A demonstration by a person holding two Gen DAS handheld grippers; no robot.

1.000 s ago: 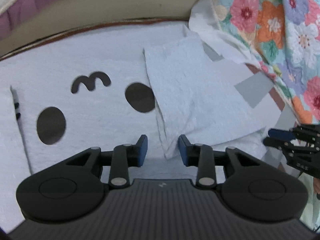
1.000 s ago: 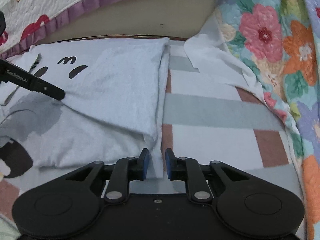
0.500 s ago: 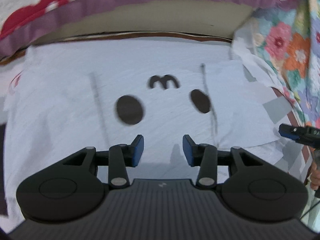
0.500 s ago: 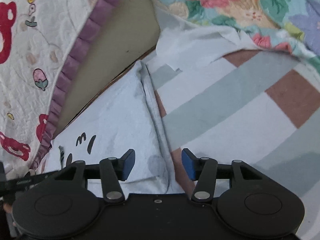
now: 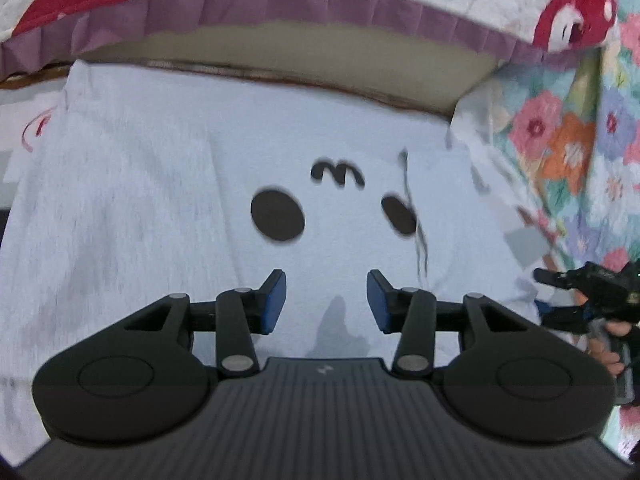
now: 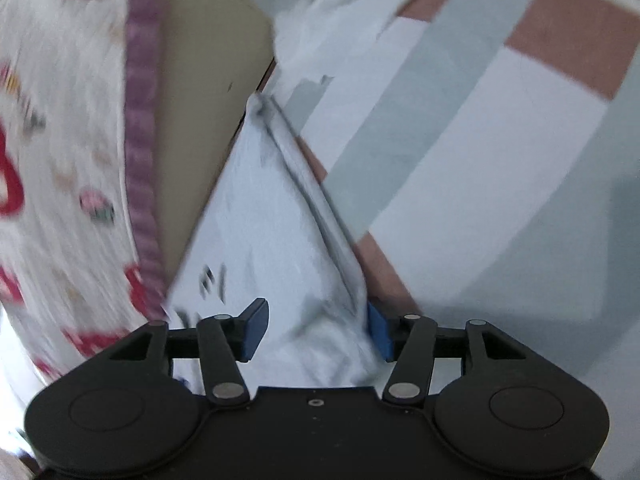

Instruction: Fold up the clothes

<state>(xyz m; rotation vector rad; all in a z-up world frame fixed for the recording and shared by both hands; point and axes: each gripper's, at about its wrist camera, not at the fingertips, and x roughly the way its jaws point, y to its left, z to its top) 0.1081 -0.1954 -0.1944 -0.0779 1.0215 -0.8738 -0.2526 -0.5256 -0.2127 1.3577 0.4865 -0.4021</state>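
Right wrist view: our right gripper [image 6: 316,330] was opening astride the white garment's [image 6: 276,216] folded edge, left gripper [image 5: 326,306] unclenched, empty.

Bed's got a checked sheet [image 6: 460,168] in grey, white and brown. White quilt with purple trim [image 5: 320,4] at 12 o'clock, floral quilt [image 5: 568,152] at 3.

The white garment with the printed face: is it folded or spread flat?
Partly folded: the garment has its right side lapped over one printed eye, stacked layers along that edge.
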